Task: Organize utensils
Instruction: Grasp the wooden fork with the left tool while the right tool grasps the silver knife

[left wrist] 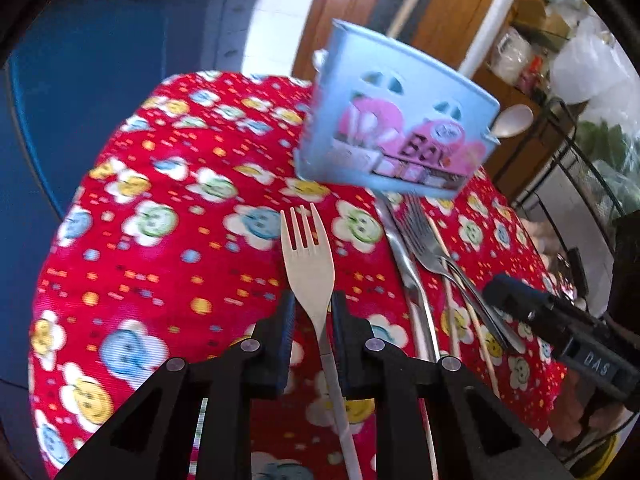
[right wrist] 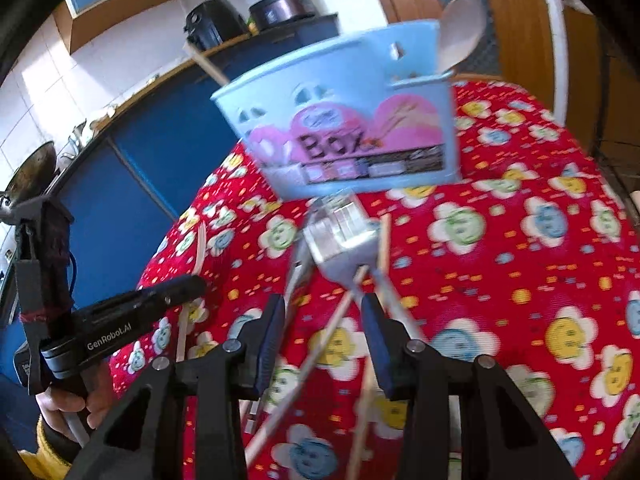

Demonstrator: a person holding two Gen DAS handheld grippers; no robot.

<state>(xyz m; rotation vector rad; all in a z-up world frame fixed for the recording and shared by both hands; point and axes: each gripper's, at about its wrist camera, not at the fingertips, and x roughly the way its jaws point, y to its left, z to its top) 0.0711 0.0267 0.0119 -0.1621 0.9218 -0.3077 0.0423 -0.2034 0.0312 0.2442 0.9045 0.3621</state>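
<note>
My left gripper is shut on the neck of a cream plastic fork, tines pointing away, above the red flowered tablecloth. Beyond it stands a light blue utensil holder with a pale spoon in its side pocket. Metal forks, a knife and chopsticks lie to its right. In the right wrist view my right gripper is open over the metal forks and crossed chopsticks, in front of the holder. The left gripper shows at left.
The round table's edge drops off to a blue cabinet on the left. A wooden door and a black wire rack with bags stand behind and right. Black cookers sit on a counter.
</note>
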